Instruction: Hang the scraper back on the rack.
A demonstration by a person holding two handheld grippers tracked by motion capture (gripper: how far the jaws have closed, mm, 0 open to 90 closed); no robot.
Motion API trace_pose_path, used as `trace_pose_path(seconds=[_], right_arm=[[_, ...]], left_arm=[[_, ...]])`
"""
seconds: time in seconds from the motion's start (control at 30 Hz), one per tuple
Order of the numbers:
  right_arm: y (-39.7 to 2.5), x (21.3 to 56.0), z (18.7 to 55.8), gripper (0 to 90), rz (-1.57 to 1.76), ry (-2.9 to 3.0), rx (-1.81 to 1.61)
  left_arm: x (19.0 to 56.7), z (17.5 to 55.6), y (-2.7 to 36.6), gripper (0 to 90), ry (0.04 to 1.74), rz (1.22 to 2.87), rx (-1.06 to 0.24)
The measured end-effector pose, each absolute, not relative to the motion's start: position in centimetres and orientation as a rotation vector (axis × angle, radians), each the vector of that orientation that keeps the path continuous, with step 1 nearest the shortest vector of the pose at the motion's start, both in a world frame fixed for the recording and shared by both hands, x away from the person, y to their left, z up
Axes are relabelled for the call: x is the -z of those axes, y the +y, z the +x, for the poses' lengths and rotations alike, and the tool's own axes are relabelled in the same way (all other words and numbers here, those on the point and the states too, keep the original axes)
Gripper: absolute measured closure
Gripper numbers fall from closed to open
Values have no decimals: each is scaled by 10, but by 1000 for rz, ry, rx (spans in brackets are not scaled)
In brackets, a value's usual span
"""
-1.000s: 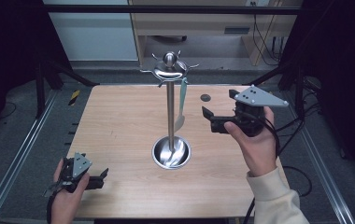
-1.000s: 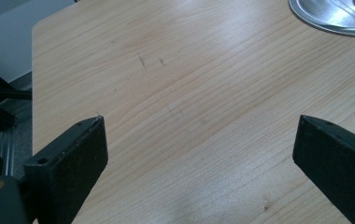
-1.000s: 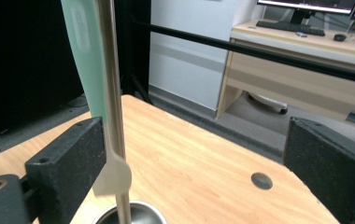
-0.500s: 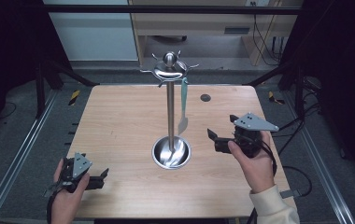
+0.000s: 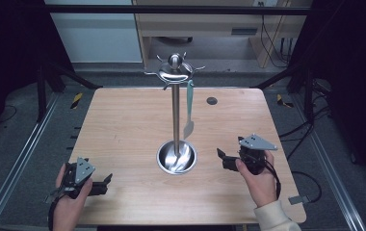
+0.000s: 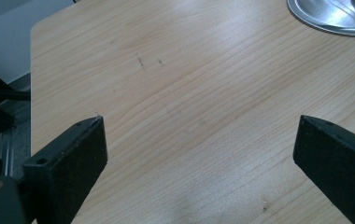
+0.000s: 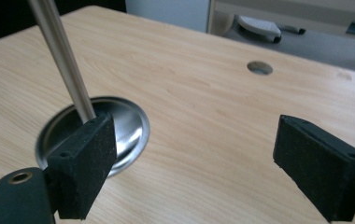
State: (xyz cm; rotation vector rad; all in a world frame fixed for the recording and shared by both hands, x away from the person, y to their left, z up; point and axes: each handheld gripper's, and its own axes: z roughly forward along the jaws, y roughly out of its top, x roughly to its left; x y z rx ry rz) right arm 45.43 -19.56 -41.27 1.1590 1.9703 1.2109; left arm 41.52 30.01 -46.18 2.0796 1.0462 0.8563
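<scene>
Utensil hung on the stand — both tools empty

A pale green spatula (image 5: 189,108) hangs from a hook of the steel stand (image 5: 175,115) at the worktop (image 5: 123,125) centre, blade down, above the dish base; hanging looks done, nothing seems left. The right tool (image 5: 222,159) at 4 o'clock and the left tool (image 5: 105,182) at 8 o'clock both rest with jaws spread — gripping nothing.

The high view looks forward and down on the whole worktop (image 5: 123,125) from above the person's side. Each gripper view sits low and close over the wood — both catch the stand's round metal base (image 5: 176,157), shared with the high view.
</scene>
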Motion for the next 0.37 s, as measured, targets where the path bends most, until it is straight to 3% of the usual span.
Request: trace_pose_path(seconds=[0.23, 0.37], right_arm=[[-198, 452, 465, 140, 1215, 1989, -1122], [-199, 459, 462, 140, 1264, 2003, -1126]], left_arm=[[462, 416, 299, 27, 1043, 2081, -859], [462, 416, 298, 27, 1038, 2085, -855]])
